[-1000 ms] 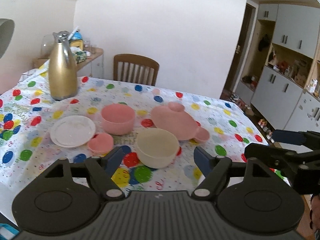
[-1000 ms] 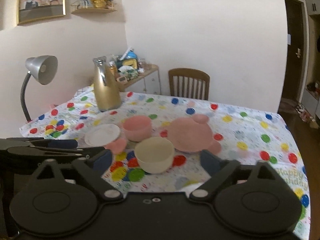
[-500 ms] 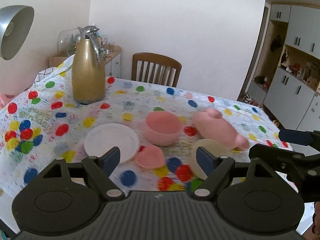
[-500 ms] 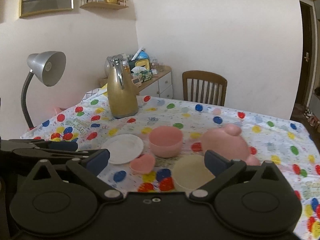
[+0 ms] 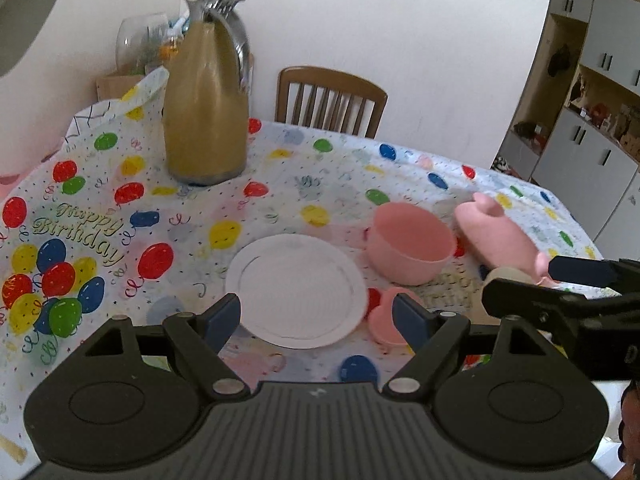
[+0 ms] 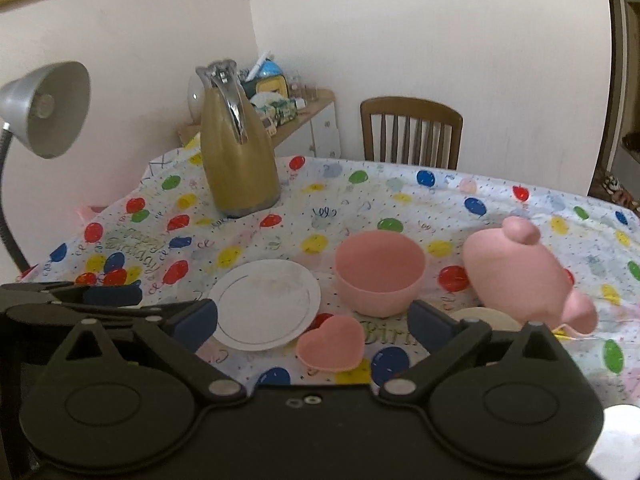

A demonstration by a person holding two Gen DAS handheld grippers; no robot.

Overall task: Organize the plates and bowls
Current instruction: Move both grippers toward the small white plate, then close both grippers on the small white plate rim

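Table cover (image 5: 280,184): thin printed sheet, looks plastic, slight sheen, wrinkled at 10 o'clock corner. Gold jug (image 5: 206,108) at 11 o'clock: satin metal body w/ chrome glossy handle. White plate (image 5: 296,290): smooth, matt. Pink bowl (image 5: 410,248), heart dish (image 6: 332,343) & eared pink plate (image 6: 520,276): matt plastic. Chair (image 5: 330,100) at 12 o'clock: varnished wood. Lamp shade (image 6: 46,108): brushed grey metal.

Ahead of the left gripper (image 5: 318,316), between its spread jaws, a round white plate (image 5: 296,290) is laid on the balloon-printed tablecloth (image 5: 120,216). Just right of it a small pink heart-shaped dish (image 6: 331,343) is set, behind that a pink plastic bowl (image 6: 379,272), and far behind the plate a tall gold thermos jug (image 5: 205,112).
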